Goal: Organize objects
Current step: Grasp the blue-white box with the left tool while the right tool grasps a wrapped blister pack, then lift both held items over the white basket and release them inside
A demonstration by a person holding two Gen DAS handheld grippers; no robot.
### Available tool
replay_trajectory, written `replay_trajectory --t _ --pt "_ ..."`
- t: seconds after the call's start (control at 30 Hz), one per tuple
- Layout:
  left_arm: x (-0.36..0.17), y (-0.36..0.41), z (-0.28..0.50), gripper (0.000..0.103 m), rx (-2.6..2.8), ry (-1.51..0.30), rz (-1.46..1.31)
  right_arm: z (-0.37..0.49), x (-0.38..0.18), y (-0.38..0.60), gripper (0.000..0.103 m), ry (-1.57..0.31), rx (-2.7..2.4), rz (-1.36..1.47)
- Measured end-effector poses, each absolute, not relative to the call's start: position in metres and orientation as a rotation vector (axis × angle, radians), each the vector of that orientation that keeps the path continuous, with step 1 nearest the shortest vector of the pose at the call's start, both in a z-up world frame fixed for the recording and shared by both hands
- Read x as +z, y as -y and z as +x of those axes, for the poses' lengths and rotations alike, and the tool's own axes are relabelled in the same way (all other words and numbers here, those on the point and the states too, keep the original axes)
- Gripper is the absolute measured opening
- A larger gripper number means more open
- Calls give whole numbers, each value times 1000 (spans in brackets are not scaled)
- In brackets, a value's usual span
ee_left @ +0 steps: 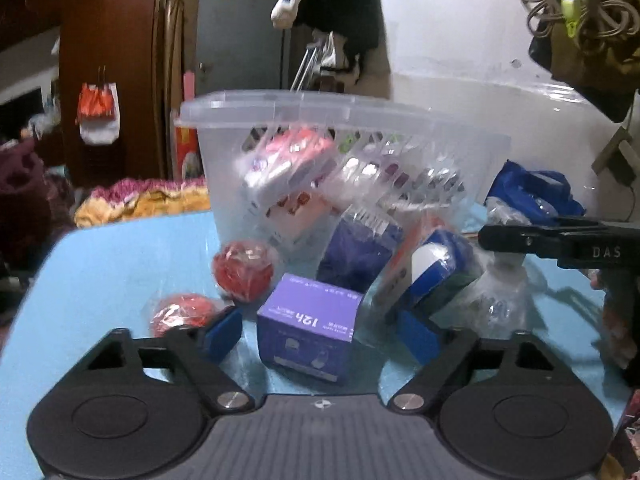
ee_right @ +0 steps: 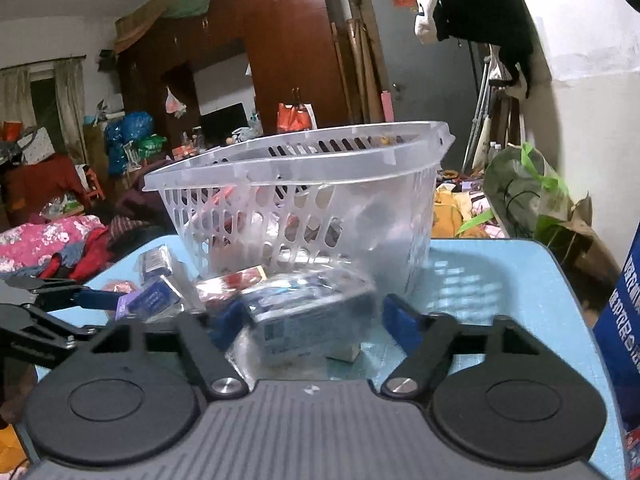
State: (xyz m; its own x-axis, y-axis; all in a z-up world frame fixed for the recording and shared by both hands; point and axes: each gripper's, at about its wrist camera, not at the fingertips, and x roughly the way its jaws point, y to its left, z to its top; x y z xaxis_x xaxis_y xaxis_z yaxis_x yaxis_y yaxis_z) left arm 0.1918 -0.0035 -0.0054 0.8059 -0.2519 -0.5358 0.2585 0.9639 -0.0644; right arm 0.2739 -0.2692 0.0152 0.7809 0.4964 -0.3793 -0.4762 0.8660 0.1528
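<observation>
Left wrist view: the clear basket (ee_left: 304, 148) on the blue desk (ee_left: 120, 264) already holds several packets; the purple box (ee_left: 308, 332) and two red balls (ee_left: 244, 272) wait outside. The left tool (ee_left: 320, 332) straddles the box, jaws apart, not pressing.

Right wrist view: the right tool (ee_right: 308, 320) brackets a wrapped packet (ee_right: 308, 316) near the basket, pads apparently clear of it.

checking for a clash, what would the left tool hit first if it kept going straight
Most likely the purple box, which sits between the open fingers of the left tool. Behind it lies a wrapped dark blue pack, then the basket.
</observation>
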Motion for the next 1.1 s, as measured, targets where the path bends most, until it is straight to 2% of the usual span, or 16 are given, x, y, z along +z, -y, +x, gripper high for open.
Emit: replay_trajectory --t 0.03,0.07,0.5,1.1 --pt "-7 3 192 58 -271 -581 13 273 15 268 72 -419 524 41" --pt "-8 4 192 52 -266 -585 18 271 16 267 72 -410 524 33" --pt "-2 -9 156 49 -268 -337 -57 246 24 268 72 -224 474 5" --pt "1 -19 140 49 -243 -204 -105 227 27 268 72 -86 506 20"
